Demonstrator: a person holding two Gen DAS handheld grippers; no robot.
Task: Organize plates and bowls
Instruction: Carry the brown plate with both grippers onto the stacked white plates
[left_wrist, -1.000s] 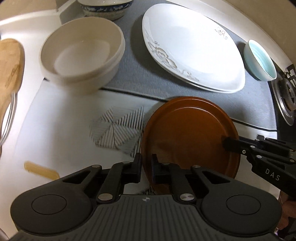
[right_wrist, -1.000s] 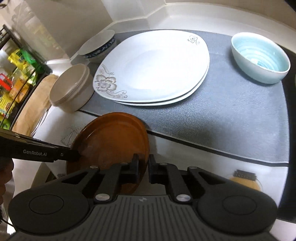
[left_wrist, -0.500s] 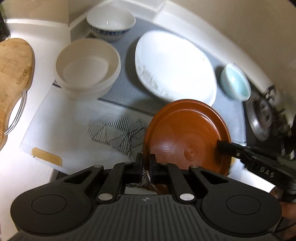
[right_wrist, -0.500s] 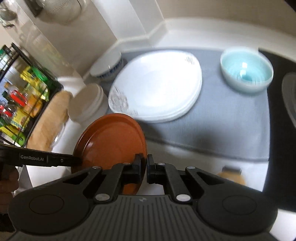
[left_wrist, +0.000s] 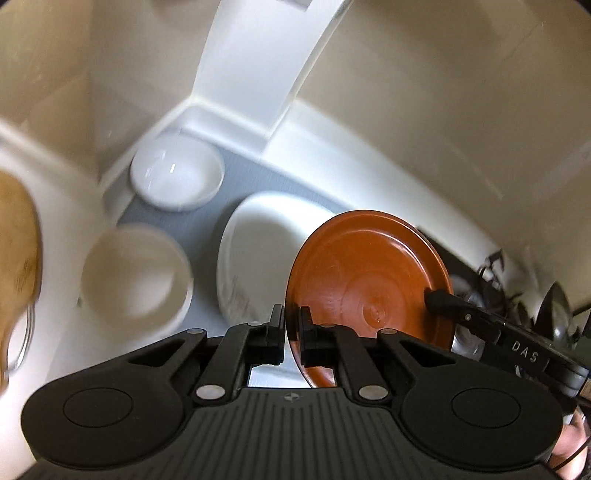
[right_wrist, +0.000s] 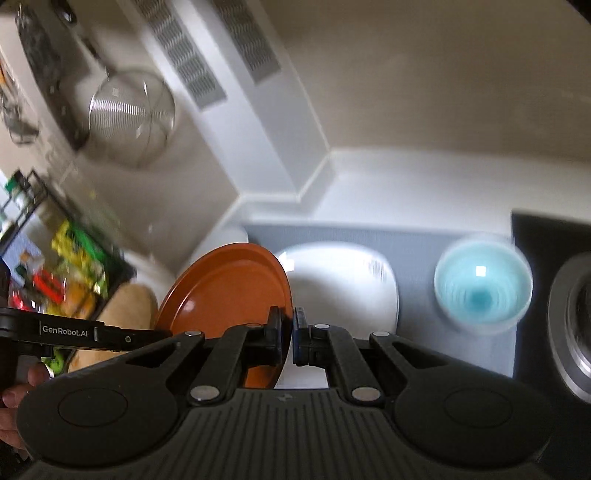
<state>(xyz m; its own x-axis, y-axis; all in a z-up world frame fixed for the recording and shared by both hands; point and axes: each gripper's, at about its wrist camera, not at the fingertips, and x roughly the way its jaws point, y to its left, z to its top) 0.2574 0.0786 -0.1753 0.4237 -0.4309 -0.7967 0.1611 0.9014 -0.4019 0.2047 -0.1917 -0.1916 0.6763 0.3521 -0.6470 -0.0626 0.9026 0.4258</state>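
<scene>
- Left gripper (left_wrist: 291, 332) fingers clamp the brown plate's (left_wrist: 369, 280) rim.
- Right gripper (right_wrist: 286, 332) fingers clamp its opposite rim.
- Plate is tilted, raised above the white plates (left_wrist: 258, 236).

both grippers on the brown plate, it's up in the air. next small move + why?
Probably carry it forward and lower it onto the white plates. The brown plate is pinched at opposite rims by the left gripper and right gripper, and hangs tilted above the grey mat, partly over that stack. The bowls beside it hardly suit a flat plate, so the stack looks like the likeliest spot.
</scene>
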